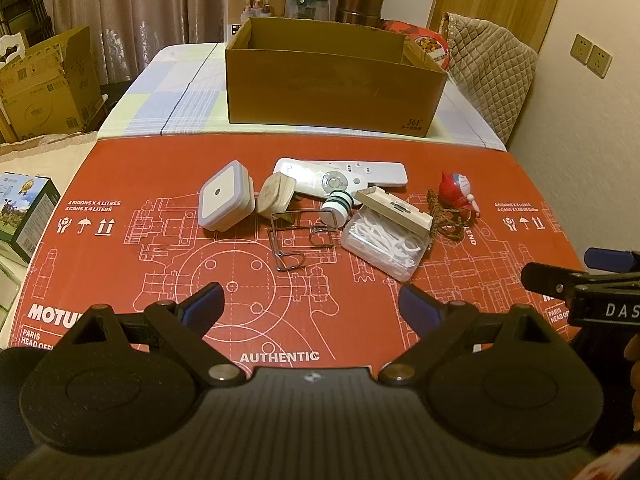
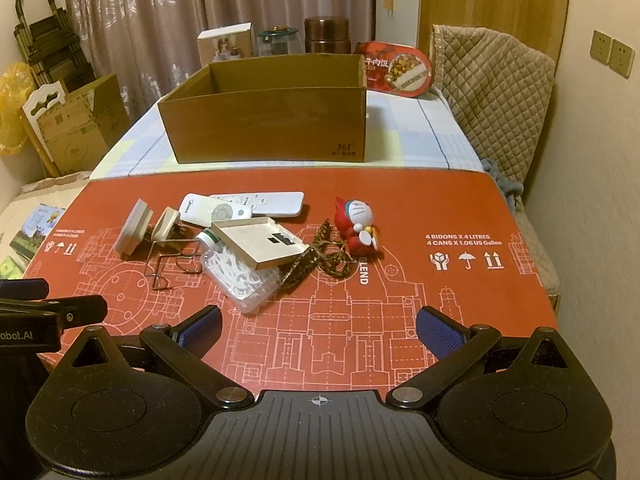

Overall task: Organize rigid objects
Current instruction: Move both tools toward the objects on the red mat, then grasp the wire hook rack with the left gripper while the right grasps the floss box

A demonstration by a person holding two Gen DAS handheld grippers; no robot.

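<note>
In your left wrist view, your left gripper (image 1: 311,303) fills the bottom of the frame with its jaws spread wide and nothing between them. The cluster sits mid-frame on the red mat (image 1: 160,280): a square night light (image 1: 225,197), a beige plug (image 1: 275,197), a white remote (image 1: 340,175), a wire clip (image 1: 294,236), a clear box of floss picks (image 1: 386,246) and a red Doraemon figure (image 1: 456,194). The open cardboard box (image 1: 332,92) stands above them.

In your right wrist view, your right gripper (image 2: 319,330) is likewise wide open and holding nothing. The same cluster lies centre-left, the figure (image 2: 359,222) near centre, and the box (image 2: 268,128) in the upper middle.
</note>
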